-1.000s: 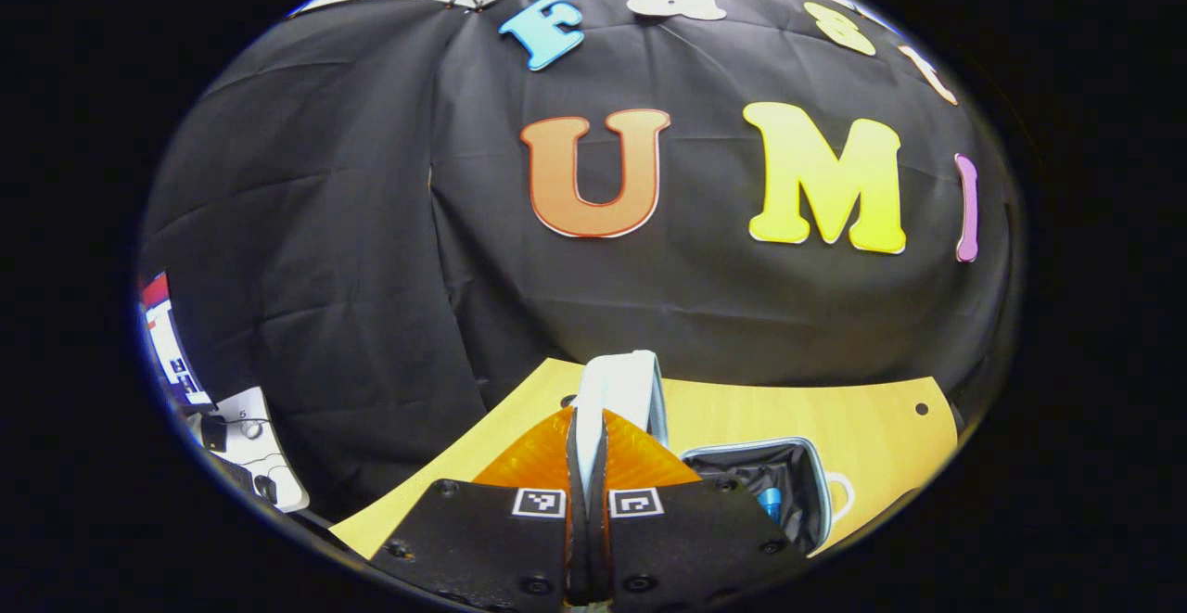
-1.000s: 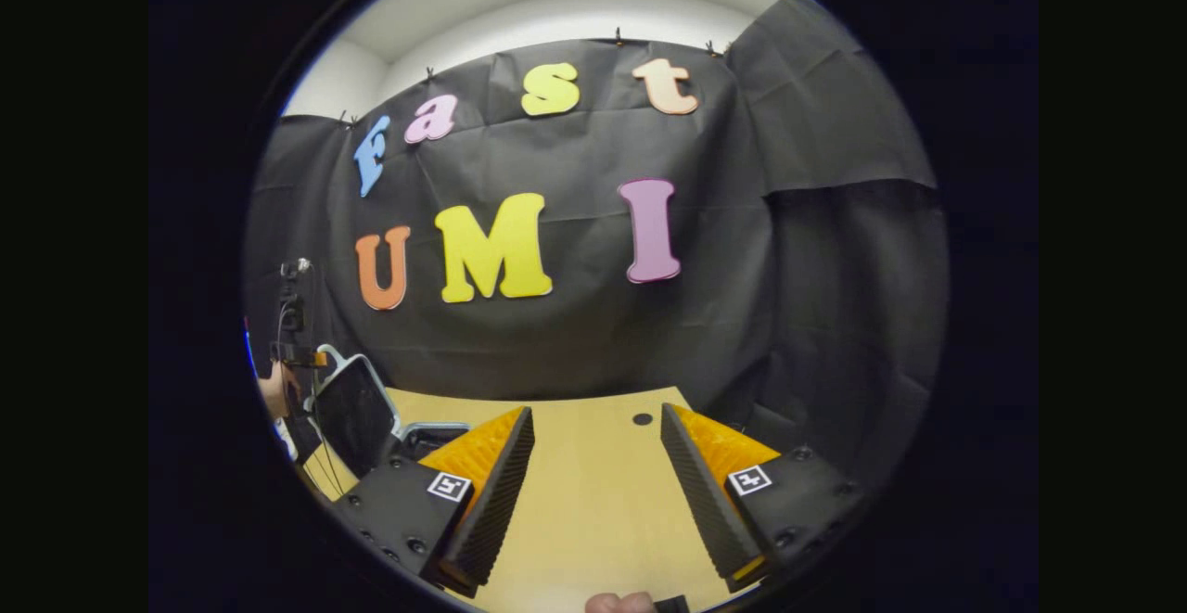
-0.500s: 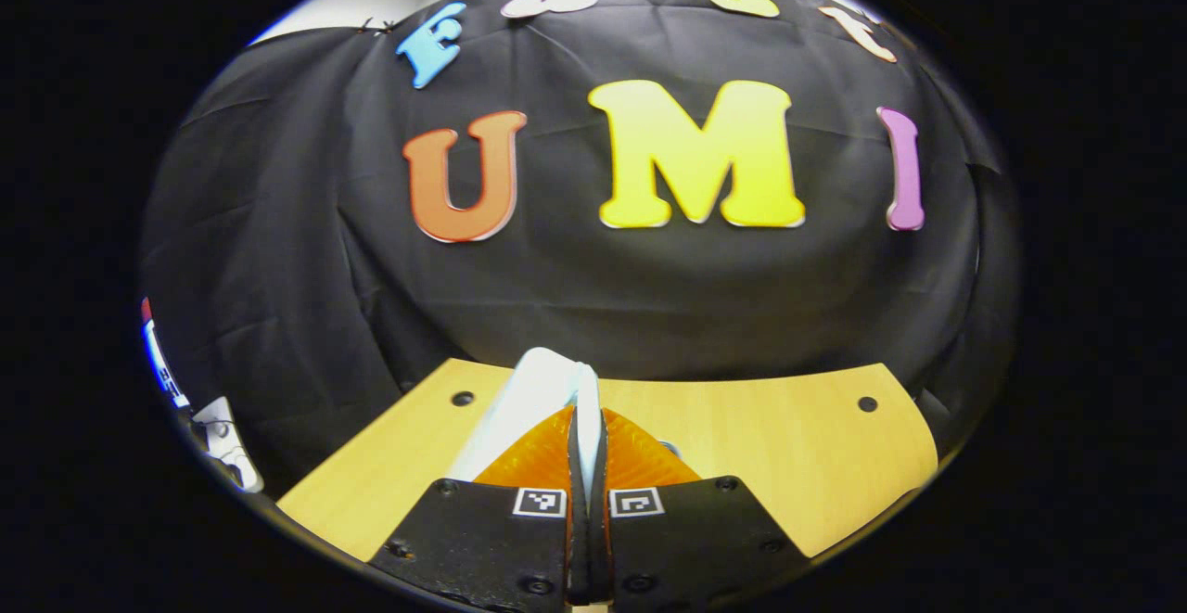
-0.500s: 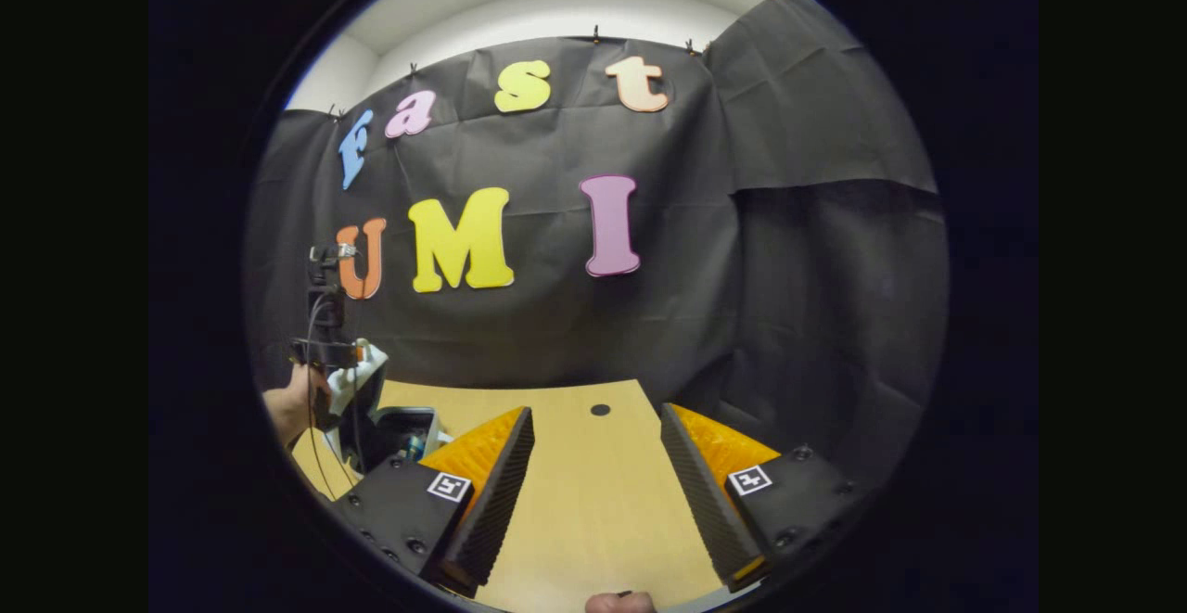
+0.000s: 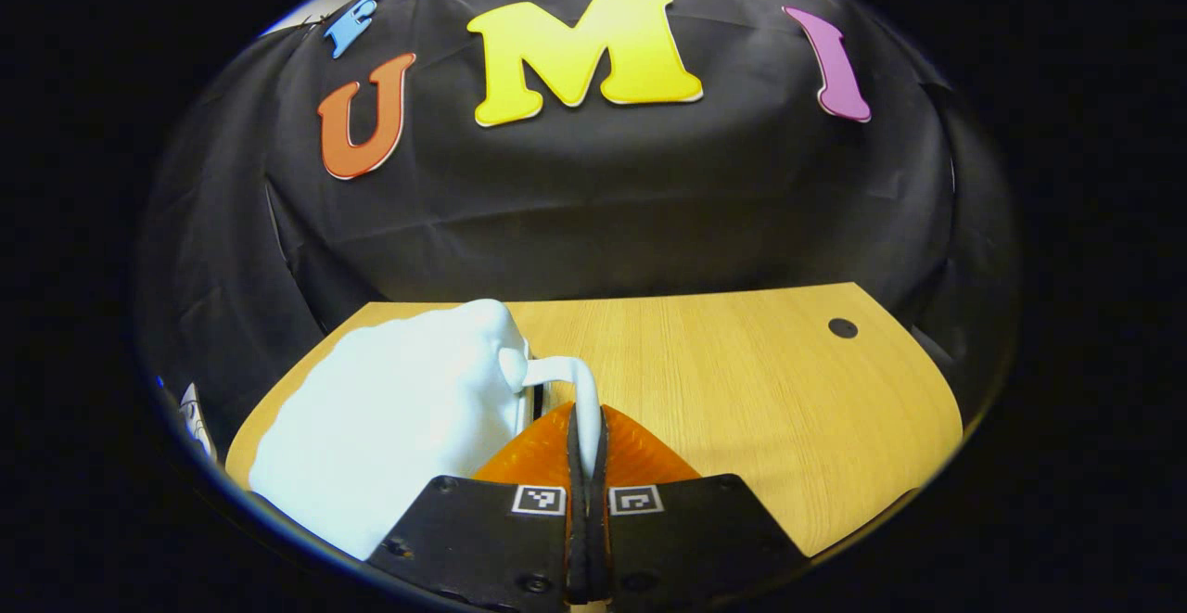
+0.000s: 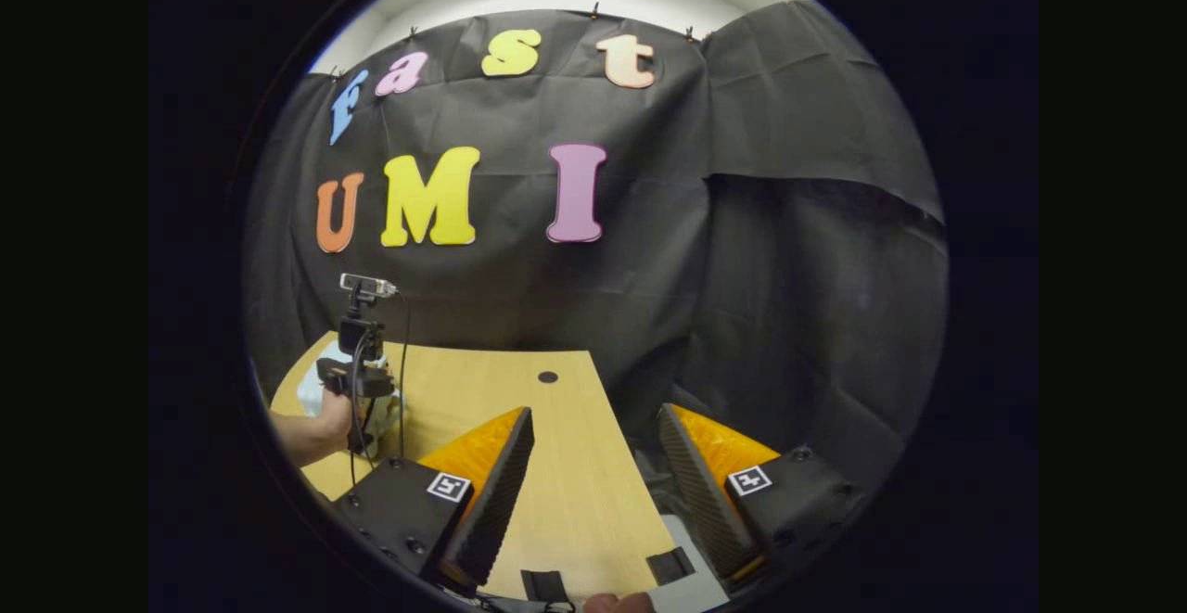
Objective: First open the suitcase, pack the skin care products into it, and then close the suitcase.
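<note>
**A:** Where is the suitcase (image 5: 399, 418) right now?

**B:** On the table (image 5: 742, 390), toward its left end. In the left gripper view its pale shell lies flat, just left of the fingers, with the lid down, so I judge the closing step nearly done. I can't tell whether the edge is fully seated.

**A:** And the left hand-held gripper (image 5: 586, 427)?

**B:** Its fingers are pressed together on the thin white handle (image 5: 567, 374) that loops out from the suitcase's right side. The handle runs straight into the grip, so the case sits left of and slightly ahead of that gripper.

**A:** What about the other one?

**B:** The right hand-held gripper (image 6: 593, 483) is spread wide with nothing between its fingers, over the near right part of the table. From there the suitcase (image 6: 311, 390) is well off to the left, mostly hidden behind the hand (image 6: 329, 423) holding the left gripper.

**A:** So which side is placed to finish?

**B:** The left, clearly; it already has the handle. If the lid needs a last push, the move goes down and left of the handle, along the shell's long side. The skin care products are presumably inside.
</note>
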Demonstrator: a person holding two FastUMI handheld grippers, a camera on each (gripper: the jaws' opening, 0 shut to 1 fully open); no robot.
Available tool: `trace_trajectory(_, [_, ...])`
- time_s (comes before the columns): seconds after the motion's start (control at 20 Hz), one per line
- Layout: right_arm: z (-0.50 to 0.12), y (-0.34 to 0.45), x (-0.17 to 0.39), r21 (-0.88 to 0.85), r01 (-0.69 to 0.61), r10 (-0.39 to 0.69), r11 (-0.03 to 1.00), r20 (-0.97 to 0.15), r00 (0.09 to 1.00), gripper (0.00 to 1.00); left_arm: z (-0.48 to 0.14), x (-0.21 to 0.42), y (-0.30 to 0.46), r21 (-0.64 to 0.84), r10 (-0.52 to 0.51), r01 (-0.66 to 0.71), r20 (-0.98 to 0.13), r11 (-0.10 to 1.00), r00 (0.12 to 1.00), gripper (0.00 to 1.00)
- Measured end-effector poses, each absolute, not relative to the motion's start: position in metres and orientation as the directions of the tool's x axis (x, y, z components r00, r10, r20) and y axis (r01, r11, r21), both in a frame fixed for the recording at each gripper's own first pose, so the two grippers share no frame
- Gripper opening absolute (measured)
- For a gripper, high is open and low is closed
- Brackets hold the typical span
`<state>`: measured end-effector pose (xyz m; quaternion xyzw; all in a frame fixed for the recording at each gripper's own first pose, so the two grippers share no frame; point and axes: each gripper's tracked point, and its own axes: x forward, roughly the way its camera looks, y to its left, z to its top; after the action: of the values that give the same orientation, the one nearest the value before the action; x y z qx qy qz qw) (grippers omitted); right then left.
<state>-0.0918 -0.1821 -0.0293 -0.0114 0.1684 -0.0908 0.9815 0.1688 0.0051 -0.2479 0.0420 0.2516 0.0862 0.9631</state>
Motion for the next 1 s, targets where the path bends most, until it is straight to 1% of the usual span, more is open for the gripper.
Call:
trace_trajectory(0.25, [-0.035,-0.172,-0.085,-0.045,0.154,-0.160,0.987,-0.337,0.928,0.82,-0.263,0.162,-0.006,0.191,0.175,-0.095,-0.467,0.977,0.867,0.03])
trace_trajectory(0.3, [-0.035,-0.169,-0.084,-0.043,0.148,-0.154,0.988,-0.337,0.929,0.78,-0.265,0.162,-0.006,0.201,0.171,-0.085,-0.463,0.976,0.870,0.03])
trace_trajectory(0.35, [-0.036,-0.166,-0.083,-0.044,0.143,-0.149,0.989,-0.338,0.929,0.78,-0.265,0.161,-0.007,0.213,0.174,-0.083,-0.452,0.973,0.875,0.03])
trace_trajectory(0.4, [-0.037,-0.163,-0.082,-0.047,0.137,-0.145,0.989,-0.336,0.931,0.82,-0.266,0.161,-0.008,0.217,0.171,-0.080,-0.442,0.973,0.881,0.03])
trace_trajectory(0.45, [-0.038,-0.160,-0.081,-0.049,0.131,-0.140,0.990,-0.337,0.931,0.82,-0.273,0.161,-0.014,0.196,0.146,-0.064,-0.439,0.978,0.887,0.04])
trace_trajectory(0.5, [-0.040,-0.156,-0.080,-0.047,0.126,-0.134,0.991,-0.339,0.931,0.82,-0.278,0.160,-0.019,0.162,0.120,-0.051,-0.444,0.985,0.888,0.08])
trace_trajectory(0.55, [-0.041,-0.153,-0.079,-0.045,0.122,-0.130,0.991,-0.342,0.931,0.82,-0.282,0.159,-0.021,0.142,0.108,-0.048,-0.450,0.989,0.887,0.19])
trace_trajectory(0.6, [-0.040,-0.148,-0.079,-0.043,0.117,-0.125,0.992,-0.342,0.931,0.82,-0.282,0.159,-0.027,0.130,0.085,-0.029,-0.449,0.991,0.890,0.23])
trace_trajectory(0.65, [-0.038,-0.144,-0.080,-0.050,0.112,-0.122,0.993,-0.337,0.933,0.82,-0.279,0.164,-0.030,0.147,0.084,-0.023,-0.426,0.989,0.901,0.24])
trace_trajectory(0.7, [-0.036,-0.141,-0.080,-0.058,0.106,-0.119,0.993,-0.331,0.936,0.81,-0.280,0.162,-0.040,0.143,0.060,0.000,-0.413,0.990,0.909,0.30])
trace_trajectory(0.75, [-0.034,-0.137,-0.082,-0.068,0.098,-0.115,0.993,-0.326,0.938,0.81,-0.279,0.160,-0.046,0.136,0.040,0.016,-0.401,0.991,0.915,0.58])
trace_trajectory(0.8, [-0.034,-0.134,-0.082,-0.077,0.091,-0.111,0.993,-0.321,0.940,0.81,-0.276,0.159,-0.049,0.135,0.038,0.016,-0.388,0.991,0.921,0.63])
trace_trajectory(0.85, [-0.032,-0.132,-0.083,-0.081,0.089,-0.110,0.993,-0.315,0.943,0.81,-0.271,0.155,-0.051,0.119,0.027,0.019,-0.375,0.993,0.927,0.87])
trace_trajectory(0.9, [-0.031,-0.129,-0.082,-0.081,0.087,-0.107,0.993,-0.307,0.946,0.81,-0.264,0.150,-0.052,0.097,0.020,0.016,-0.361,0.995,0.932,0.88])
trace_trajectory(0.95, [-0.029,-0.126,-0.080,-0.077,0.086,-0.105,0.993,-0.297,0.949,0.82,-0.254,0.144,-0.051,0.083,0.012,0.018,-0.347,0.996,0.938,0.91])
trace_trajectory(1.0, [-0.027,-0.121,-0.076,-0.072,0.084,-0.101,0.994,-0.283,0.954,0.82,-0.241,0.137,-0.045,0.078,0.021,0.005,-0.335,0.997,0.942,0.92])
